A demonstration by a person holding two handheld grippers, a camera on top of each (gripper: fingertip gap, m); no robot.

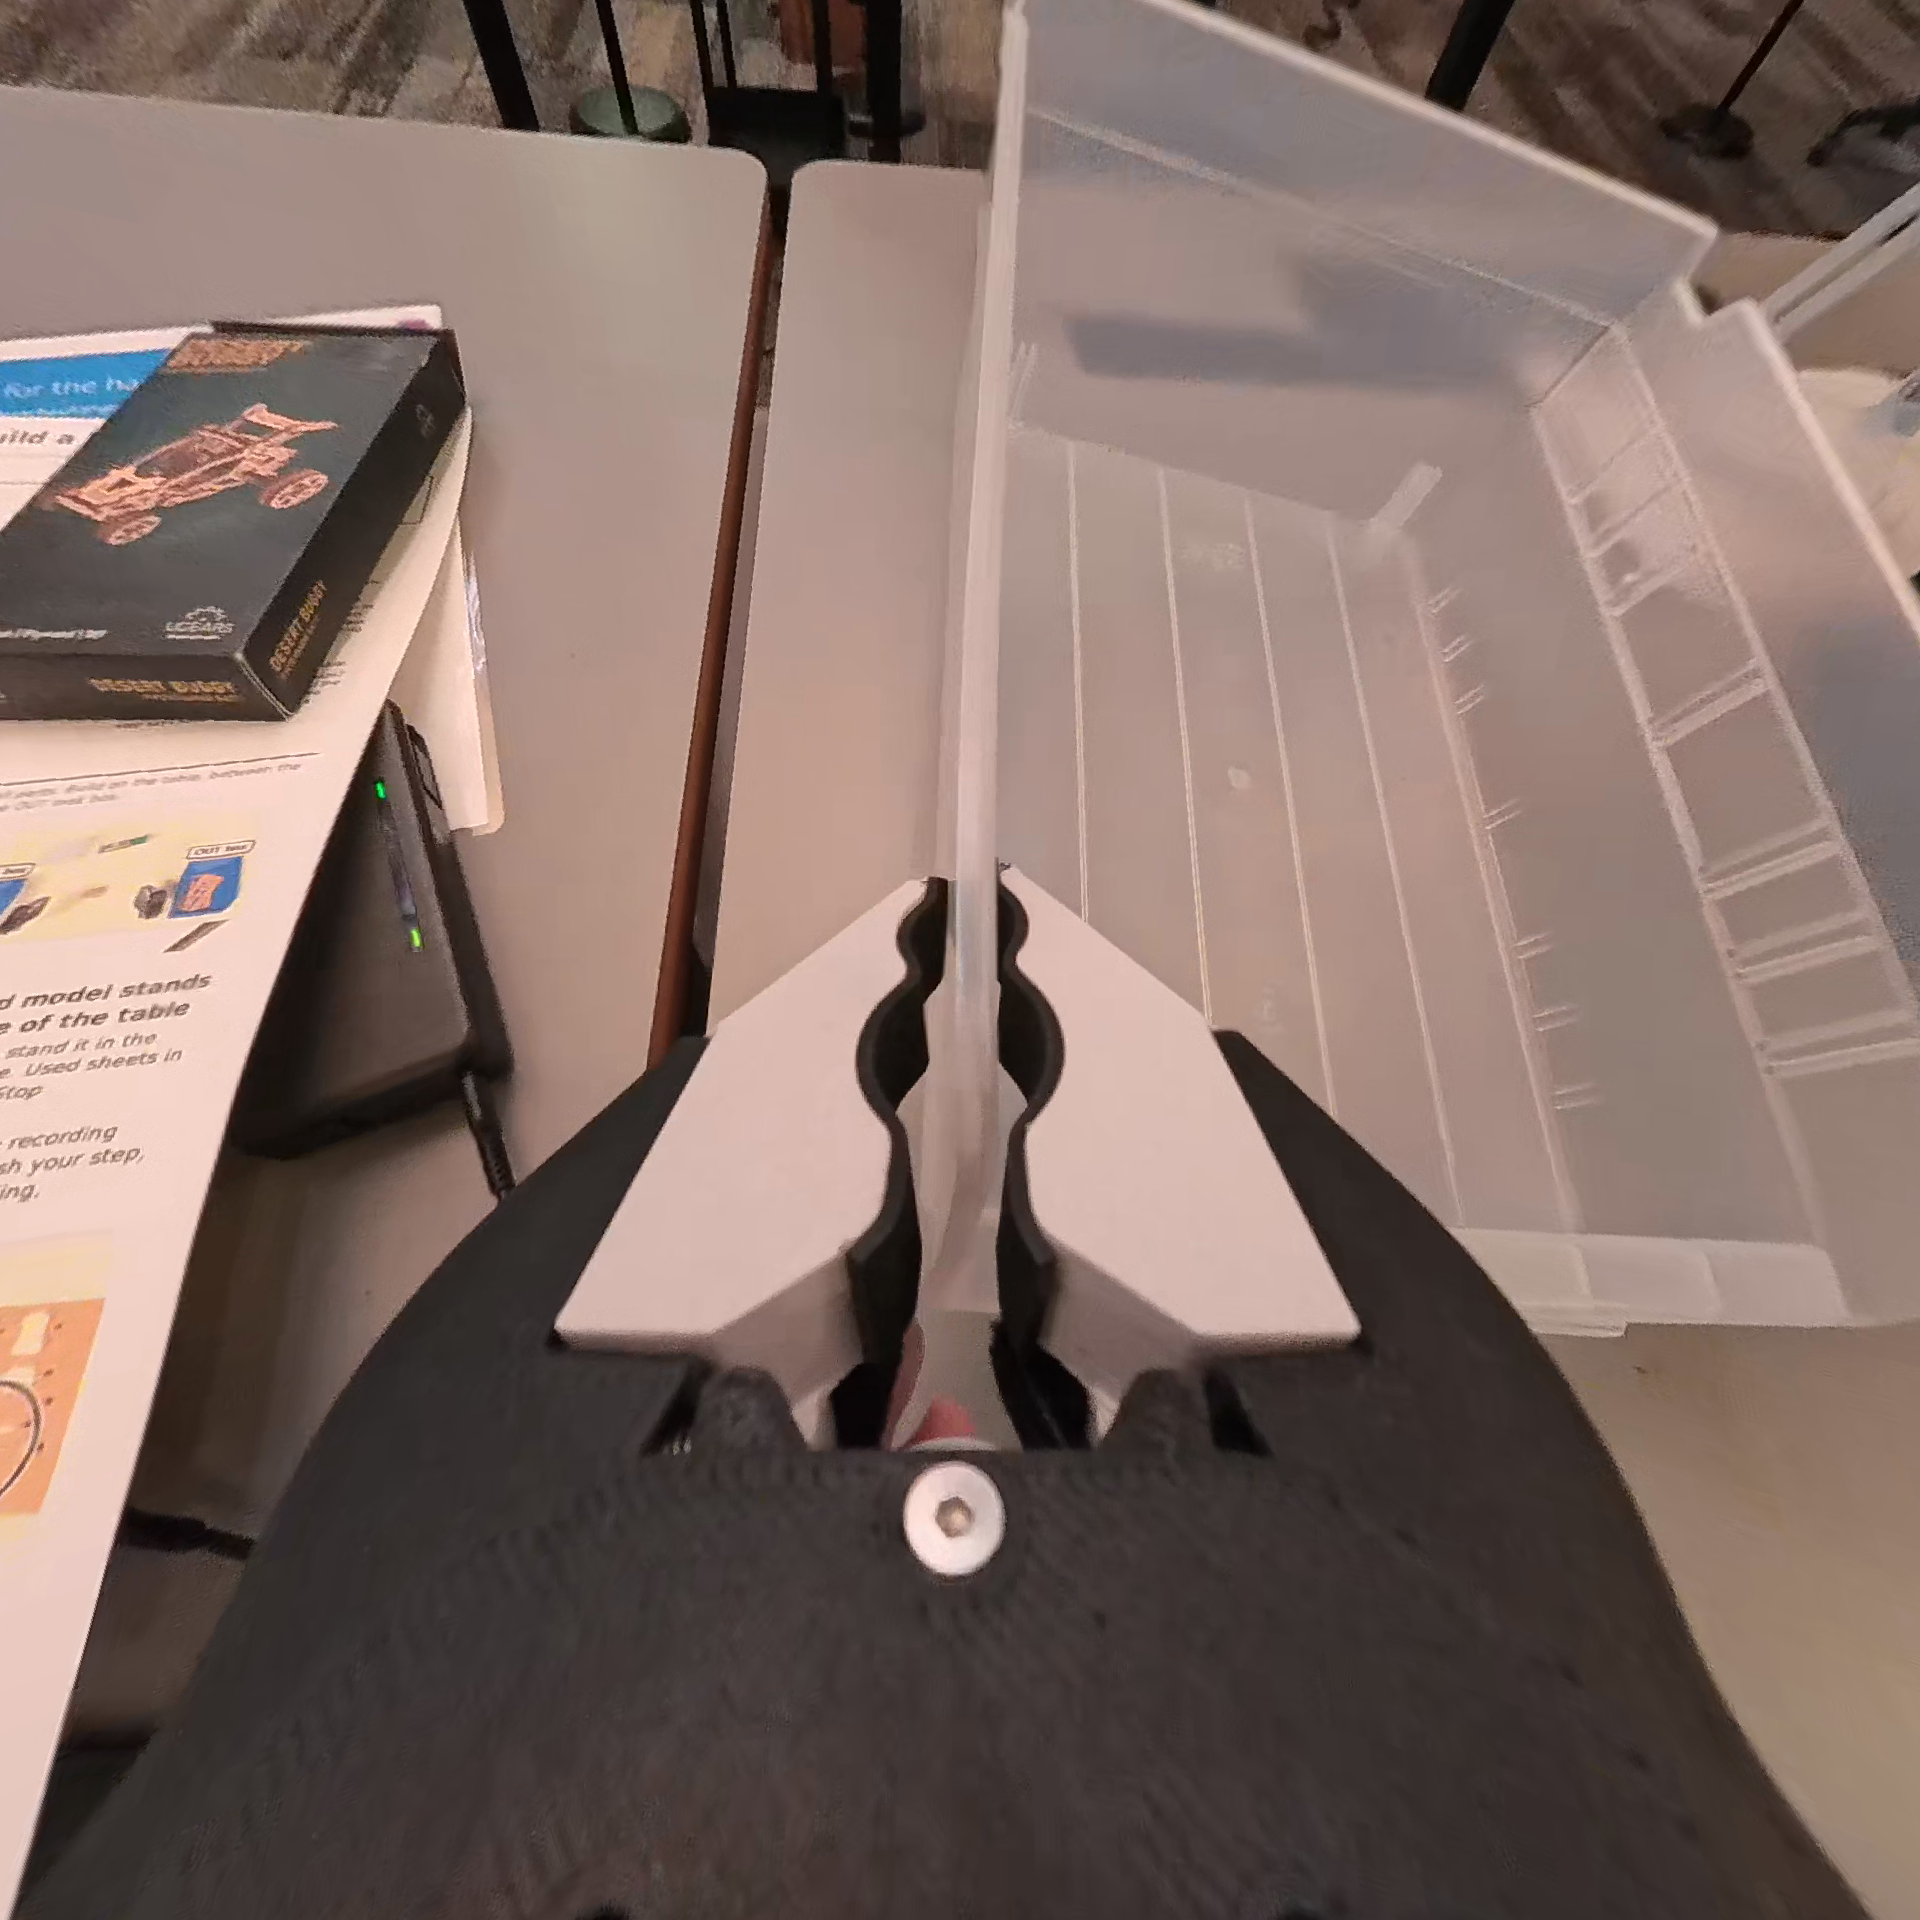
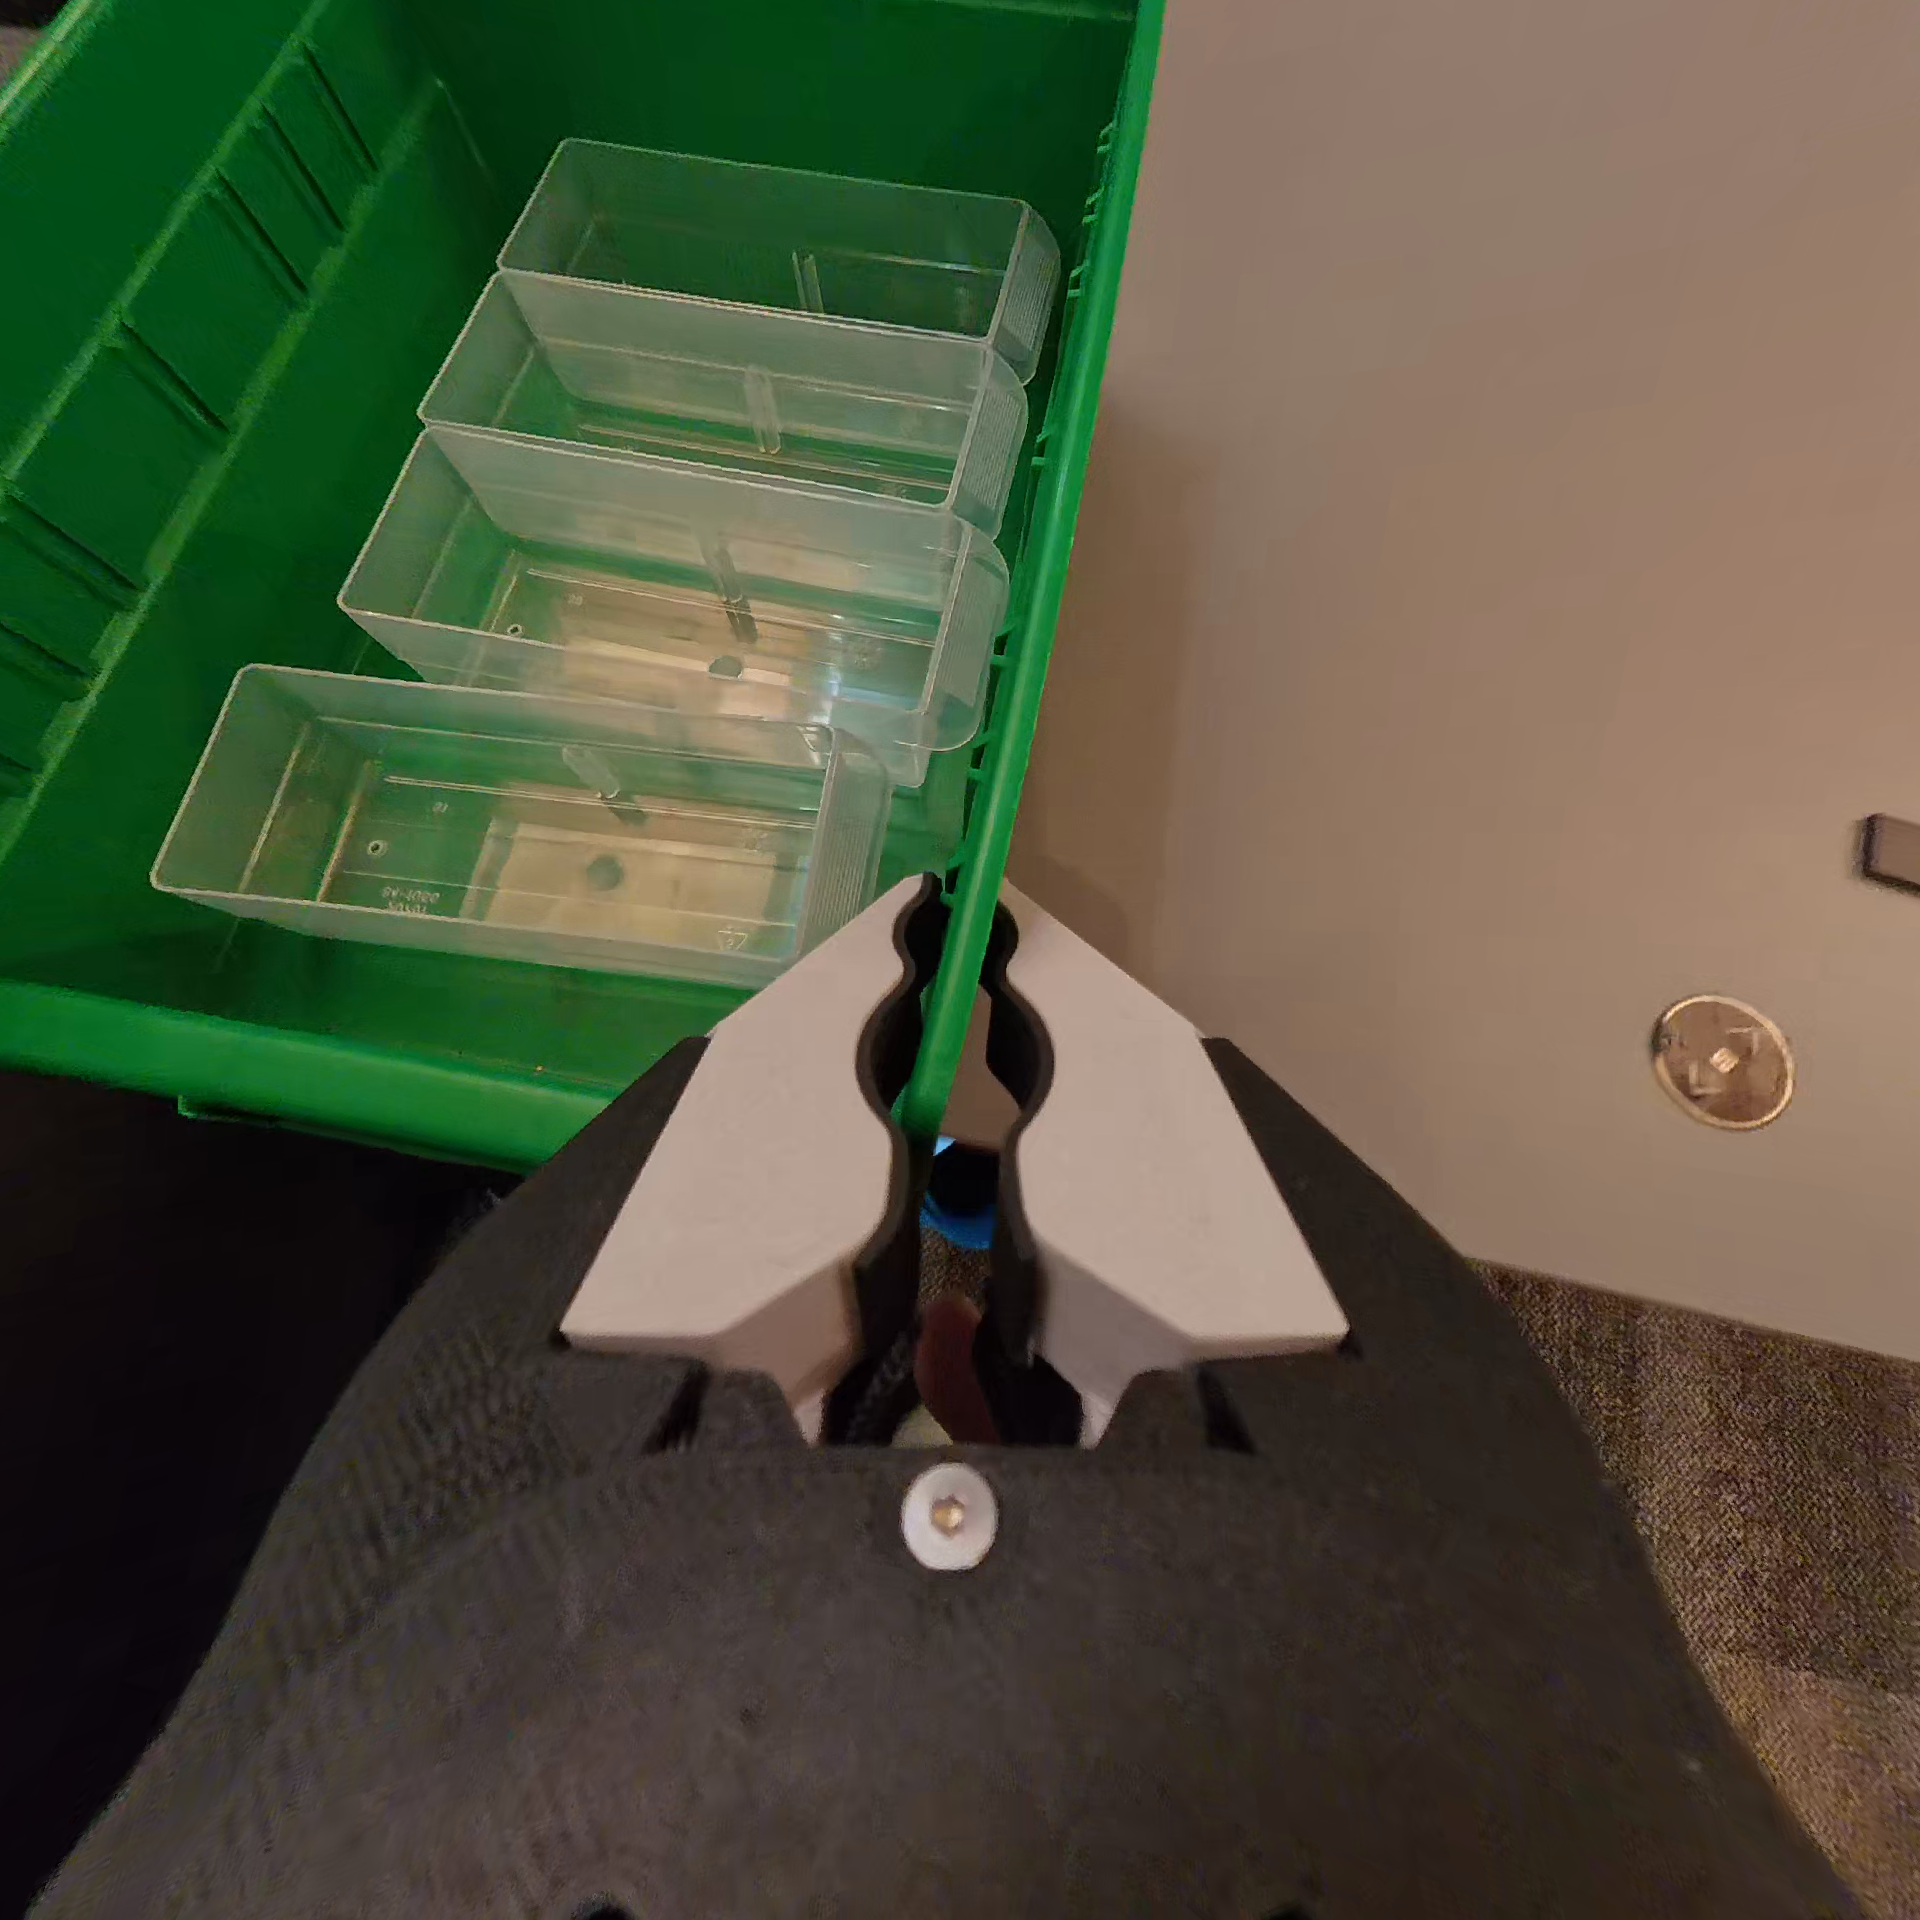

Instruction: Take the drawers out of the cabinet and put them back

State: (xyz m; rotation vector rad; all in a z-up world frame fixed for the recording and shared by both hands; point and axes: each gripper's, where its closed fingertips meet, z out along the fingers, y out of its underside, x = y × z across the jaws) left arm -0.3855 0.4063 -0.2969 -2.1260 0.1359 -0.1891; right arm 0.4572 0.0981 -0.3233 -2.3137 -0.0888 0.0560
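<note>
In the left wrist view my left gripper [image 1: 971, 883] is shut on the left wall of a large translucent plastic bin [image 1: 1351, 831], which rests empty on the grey table [image 1: 582, 468]. In the right wrist view my right gripper [image 2: 961, 888] is shut on the right rim of a green plastic bin [image 2: 1049, 540]. Inside the green bin lie several small clear drawers [image 2: 520, 831], side by side and partly overlapping, all empty. No cabinet shows in either view.
Left of the translucent bin lie a black model-kit box [image 1: 229, 520], printed sheets [image 1: 125, 1039] and a black power brick [image 1: 364, 956] with green lights. A gap [image 1: 717, 582] splits two tables. Right of the green bin are a grey tabletop [image 2: 1507, 520], a round metal disc [image 2: 1722, 1060] and carpet [image 2: 1714, 1455].
</note>
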